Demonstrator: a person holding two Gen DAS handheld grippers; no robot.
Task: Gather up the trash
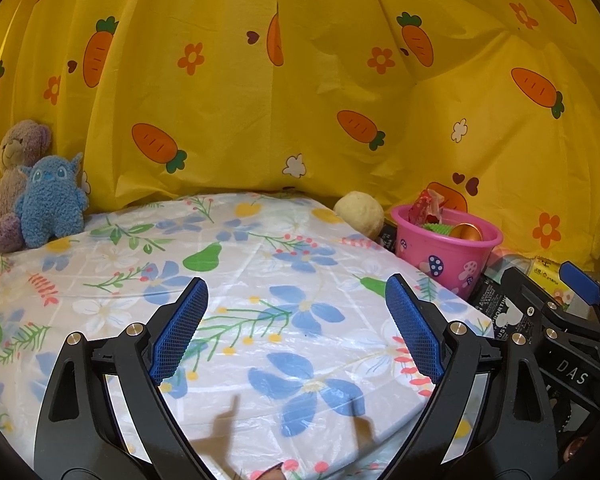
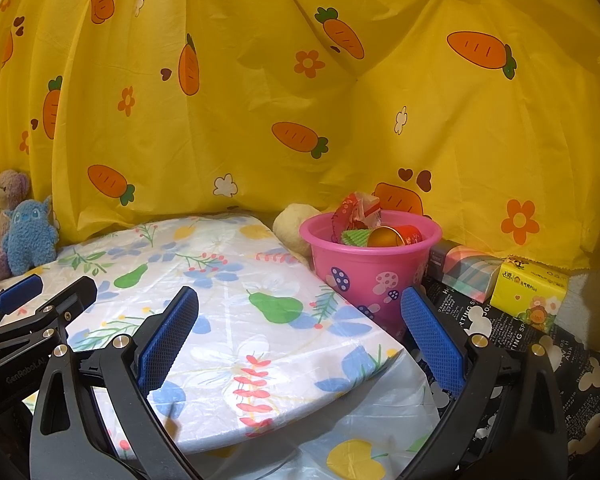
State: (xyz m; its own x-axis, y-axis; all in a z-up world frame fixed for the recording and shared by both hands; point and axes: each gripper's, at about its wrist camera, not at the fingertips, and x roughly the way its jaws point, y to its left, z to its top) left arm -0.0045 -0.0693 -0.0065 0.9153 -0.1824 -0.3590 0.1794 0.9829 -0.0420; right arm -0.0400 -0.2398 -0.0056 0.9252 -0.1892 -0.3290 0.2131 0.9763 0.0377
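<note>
The left gripper (image 1: 296, 332) hangs above the table (image 1: 260, 248) with its blue pads spread wide and nothing between them; its shadow falls on the floral plastic cover below. The right gripper (image 2: 300, 336) is likewise spread wide and empty, positioned over the table's right-hand edge, with the pink bucket (image 2: 370, 268) standing just ahead of its right finger. The bucket sits off the table's right side on a black printed cloth (image 2: 540, 344). Trash is inside it: a crumpled red-and-white wrapper (image 2: 358, 210) rising above the rim, a green ridged piece (image 2: 354, 237), and a red cup with a gold interior (image 2: 396, 236) lying on its side. A pale yellow ball (image 2: 292, 224) rests against the bucket's far left side. A plaid box (image 2: 466, 274) and a yellow tissue pack (image 2: 530, 290) lie to the bucket's right, touching each other. A blue plush toy (image 1: 50, 200) and a purple teddy bear (image 1: 10, 168) sit together at the table's far left corner, against the yellow carrot-print curtain (image 1: 300, 80).
</note>
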